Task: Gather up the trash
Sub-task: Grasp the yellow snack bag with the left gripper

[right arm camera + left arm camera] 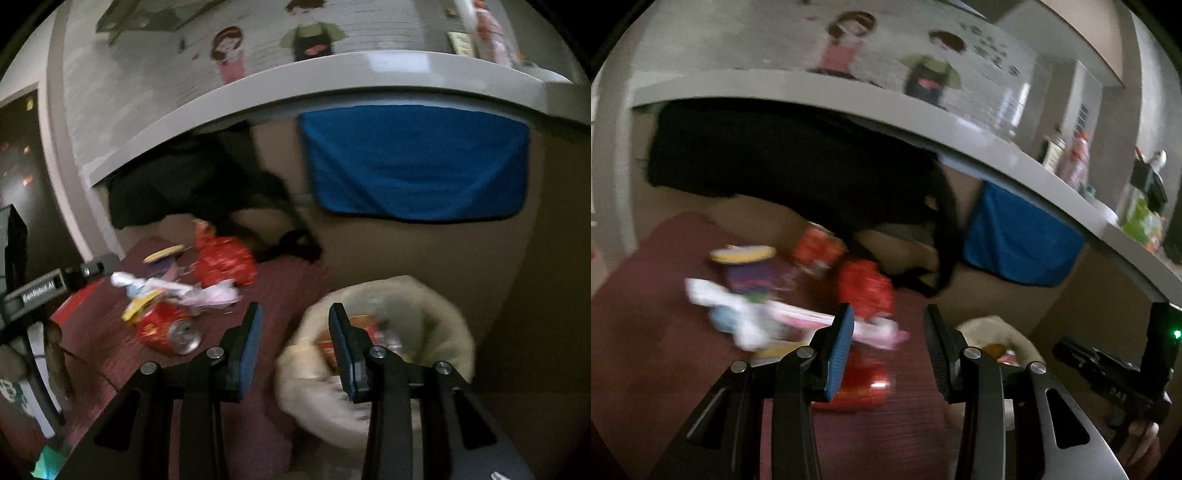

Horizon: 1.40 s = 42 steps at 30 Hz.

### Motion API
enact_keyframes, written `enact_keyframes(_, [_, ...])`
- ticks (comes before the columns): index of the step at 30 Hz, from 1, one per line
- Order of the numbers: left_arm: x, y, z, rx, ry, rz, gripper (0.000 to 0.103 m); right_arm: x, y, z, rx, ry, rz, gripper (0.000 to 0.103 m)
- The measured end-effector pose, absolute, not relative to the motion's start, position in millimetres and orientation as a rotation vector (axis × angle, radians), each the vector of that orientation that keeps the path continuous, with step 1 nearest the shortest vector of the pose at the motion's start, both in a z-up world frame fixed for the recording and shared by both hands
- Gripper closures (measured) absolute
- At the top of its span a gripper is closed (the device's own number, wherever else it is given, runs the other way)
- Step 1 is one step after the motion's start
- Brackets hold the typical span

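Note:
Trash lies on a dark red mat (665,350) (258,288). A red drink can (168,330) lies on its side; in the left wrist view it (864,387) sits just below my left gripper (890,350), which is open and empty. Red crumpled wrappers (864,288) (225,260), white and pink wrappers (746,314) (207,293) and a yellow-purple packet (746,258) lie further out. A cream-lined bin (388,354) holds some trash; its rim (993,325) shows to the right. My right gripper (295,354) is open and empty, above the bin's left rim.
A grey shelf edge (886,110) (332,74) runs above. Dark clothing (794,166) and a blue cloth (413,162) hang under it. The right gripper's body (1115,373) shows at the right of the left view; the left gripper's body (40,291) at the left of the right view.

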State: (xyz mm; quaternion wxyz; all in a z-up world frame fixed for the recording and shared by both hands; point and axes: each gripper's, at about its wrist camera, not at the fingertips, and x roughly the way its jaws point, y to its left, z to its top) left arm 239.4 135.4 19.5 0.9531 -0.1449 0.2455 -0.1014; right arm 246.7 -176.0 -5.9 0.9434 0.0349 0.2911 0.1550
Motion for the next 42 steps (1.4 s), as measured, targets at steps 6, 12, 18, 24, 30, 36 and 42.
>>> enact_keyframes(6, [209.3, 221.5, 33.6, -0.317, 0.443, -0.052, 0.063, 255.2, -109.7, -10.0, 0.036, 0.611, 0.435, 0.068])
enact_keyframes(12, [193.7, 280.7, 29.1, -0.334, 0.433, 0.021, 0.060, 275.2, -41.6, -28.1, -0.004, 0.657, 0.514, 0.068])
enact_keyframes(18, [208.1, 266.7, -9.4, -0.268, 0.481, -0.103, 0.059, 290.7, -15.7, -49.2, 0.017, 0.713, 0.541, 0.068])
enact_keyframes(24, [233.9, 208.3, -42.8, -0.148, 0.525, -0.243, 0.058, 291.3, -38.1, -63.4, 0.036, 0.745, 0.477, 0.068])
enact_keyframes(30, [252.5, 160.6, -66.7, -0.042, 0.553, -0.312, 0.053, 293.5, -74.6, -79.3, 0.119, 0.785, 0.436, 0.068])
enact_keyframes(36, [281.4, 142.4, -81.4, 0.030, 0.580, -0.265, 0.051, 293.1, -90.3, -91.1, 0.156, 0.802, 0.430, 0.068])
enact_keyframes(42, [308.5, 153.8, -89.4, -0.031, 0.655, -0.228, 0.058, 293.6, -83.4, -98.1, 0.145, 0.815, 0.456, 0.068])
